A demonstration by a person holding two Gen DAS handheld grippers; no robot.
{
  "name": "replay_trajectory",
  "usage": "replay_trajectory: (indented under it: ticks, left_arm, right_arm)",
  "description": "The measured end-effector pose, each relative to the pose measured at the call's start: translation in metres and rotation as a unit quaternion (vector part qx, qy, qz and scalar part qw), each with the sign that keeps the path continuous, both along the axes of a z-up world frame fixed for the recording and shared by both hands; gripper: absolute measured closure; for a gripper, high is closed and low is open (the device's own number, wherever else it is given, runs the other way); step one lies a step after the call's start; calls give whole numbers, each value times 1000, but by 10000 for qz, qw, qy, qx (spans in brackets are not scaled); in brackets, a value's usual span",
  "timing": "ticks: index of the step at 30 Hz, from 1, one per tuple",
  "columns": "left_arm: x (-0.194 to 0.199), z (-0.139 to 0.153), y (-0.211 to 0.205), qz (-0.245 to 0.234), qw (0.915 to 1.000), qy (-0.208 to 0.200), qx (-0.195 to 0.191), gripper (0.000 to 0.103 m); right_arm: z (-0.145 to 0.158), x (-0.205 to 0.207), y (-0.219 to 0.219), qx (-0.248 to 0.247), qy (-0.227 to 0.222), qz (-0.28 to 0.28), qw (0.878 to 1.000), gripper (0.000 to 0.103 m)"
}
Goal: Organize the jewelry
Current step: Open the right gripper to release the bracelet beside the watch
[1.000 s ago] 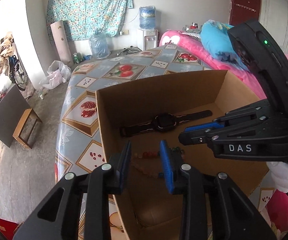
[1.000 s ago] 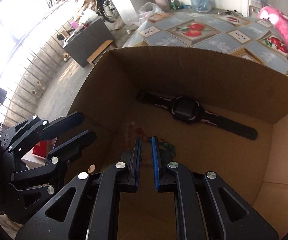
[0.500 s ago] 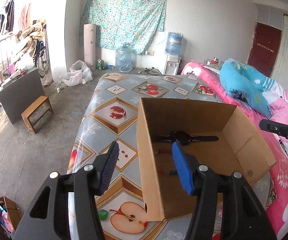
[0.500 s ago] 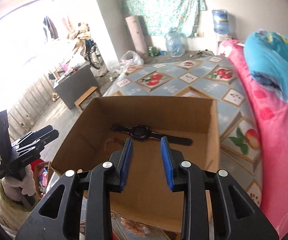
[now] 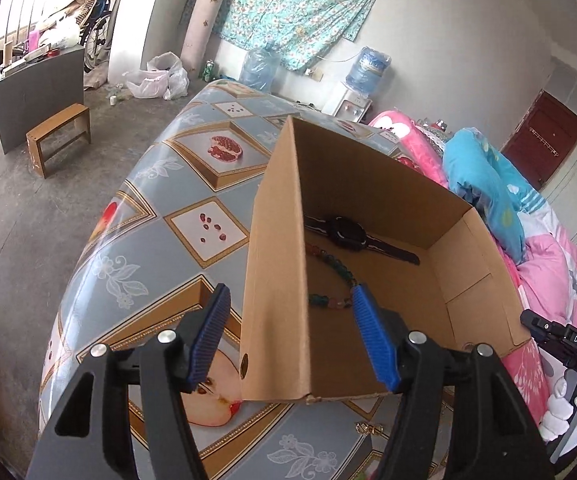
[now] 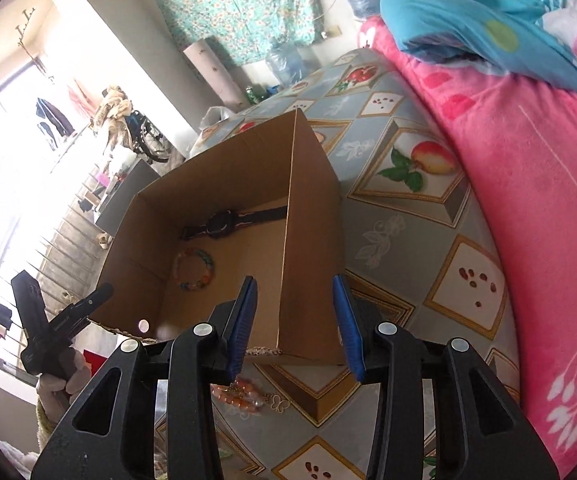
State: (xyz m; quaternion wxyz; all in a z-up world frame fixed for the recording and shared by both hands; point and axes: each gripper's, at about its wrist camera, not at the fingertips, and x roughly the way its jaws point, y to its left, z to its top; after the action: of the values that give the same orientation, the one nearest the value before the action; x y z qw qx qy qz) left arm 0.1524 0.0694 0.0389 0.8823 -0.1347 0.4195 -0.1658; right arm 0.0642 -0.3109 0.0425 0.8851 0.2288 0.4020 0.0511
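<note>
An open cardboard box (image 5: 276, 240) stands on the fruit-patterned table (image 5: 160, 240). On its floor lie a black watch (image 5: 348, 232) and a coloured bead bracelet (image 5: 342, 272). My left gripper (image 5: 290, 292) hovers over the box's near left corner, jaws opening, nothing between them. In the right wrist view the box (image 6: 312, 248) holds the same watch (image 6: 224, 222) and bracelet (image 6: 194, 268). My right gripper (image 6: 294, 282) hangs above the box's near right corner, jaws opening and empty. An orange and pearl bead piece (image 6: 240, 394) lies on the table beneath it.
A pink blanket (image 6: 528, 200) and a blue pillow (image 5: 484, 184) lie along the table's right side. A small gold piece (image 5: 368, 428) sits on the table in front of the box. White-gloved hands (image 5: 560, 412) hold the grippers. A wooden stool (image 5: 58, 136) stands on the floor at left.
Both grippers have drawn back out of the box and spread their jaws wider. The bead bracelet now lies free on the box floor. The watch has not moved.
</note>
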Motion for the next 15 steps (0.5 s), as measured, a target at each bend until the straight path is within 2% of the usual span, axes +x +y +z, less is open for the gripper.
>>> replay_trajectory:
  ticks: [2,4,7,10,15]
  left_arm:
    - [0,-2,-4,7,10000,50,-5,41]
    - [1,-3,-9,-9,10000,84,-39,41]
    - [-1,-1,-14,-90,9998,85,-141,41]
    - [-3,1,-23,-50,9999,33,107,41]
    - [-4,4,-32,84,9996,31,257,41]
  right_arm:
    - [-3,5,4,-41,87,106,9999,65]
    - [-7,9,8,-22,137,185,9997,76]
    - [-8,10,10,-186,136,149,9996,82]
    - [-9,11,6,-158,142,142,9997,87]
    - [-7,16,2,-251,124,180,9994,88]
